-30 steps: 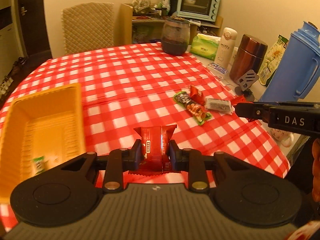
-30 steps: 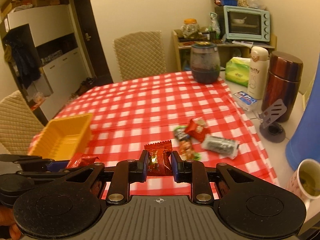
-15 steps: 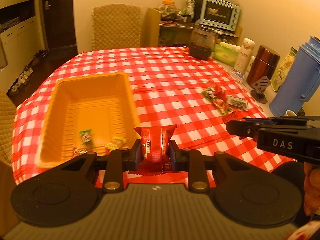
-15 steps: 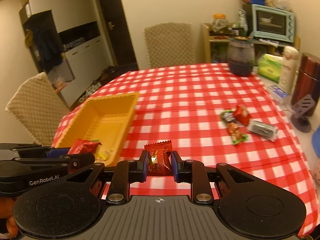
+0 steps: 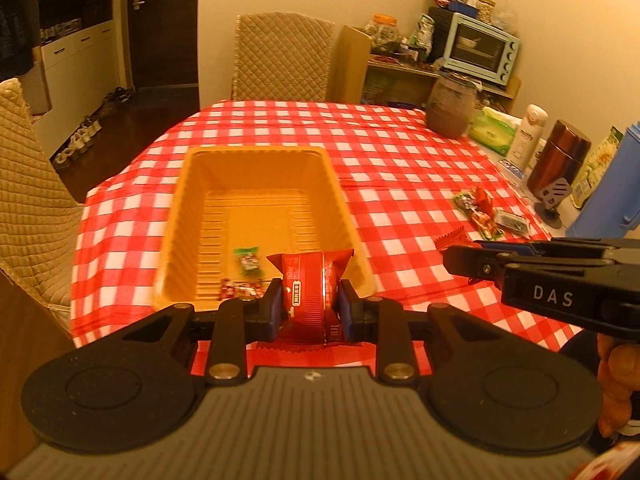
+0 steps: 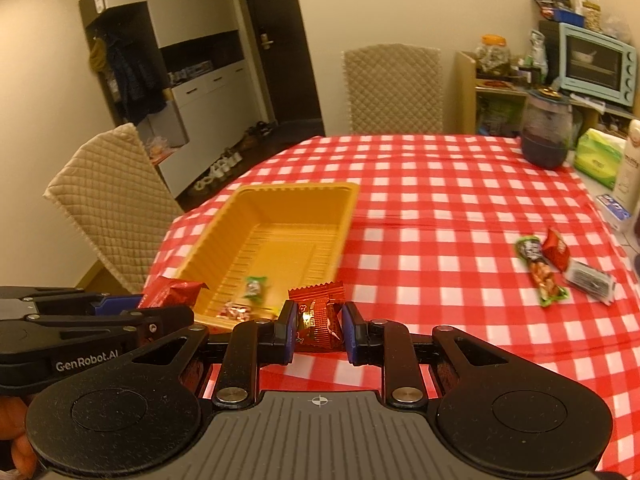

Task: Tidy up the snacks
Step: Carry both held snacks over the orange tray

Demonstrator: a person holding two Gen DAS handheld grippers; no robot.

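Holding: each hand-held gripper carries one wrapped snack, both near the front edge of the bench
Left hand-held gripper [image 5: 308,310]: clamped on a red snack packet [image 5: 308,292]; the blue pads press its two sides and the wrapper ends stick out above and below
Right hand-held gripper [image 6: 318,328]: closed on a smaller red-brown foil snack [image 6: 318,318], upright between the pads
Side by side: in the left wrist view the right tool reaches in from the right edge, with fingers of the person's hand [image 5: 616,380] behind it
Yellow tray [image 5: 192,216]: just beyond both grippers on the bench [image 6: 440,208], which wears a red-and-white checked cloth
Tray contents: a green-wrapped sweet [image 6: 255,288] and a small red-and-white wrapped sweet [image 6: 234,311] lie on the ribbed floor near the front wall
Loose snacks: a green-and-red bar [image 6: 538,274], a red pouch [image 6: 557,251] and a dark silver-edged packet [image 6: 590,282] lie in a cluster touching each other, well apart from the tray towards the right
Farther back: a dark glass jar [image 6: 546,132] and a green tissue pack [image 6: 598,158] at the bench's far right
Beyond the bench: a quilted chair [image 6: 394,88] and a pale blue toaster oven [image 6: 596,64] on a shelf
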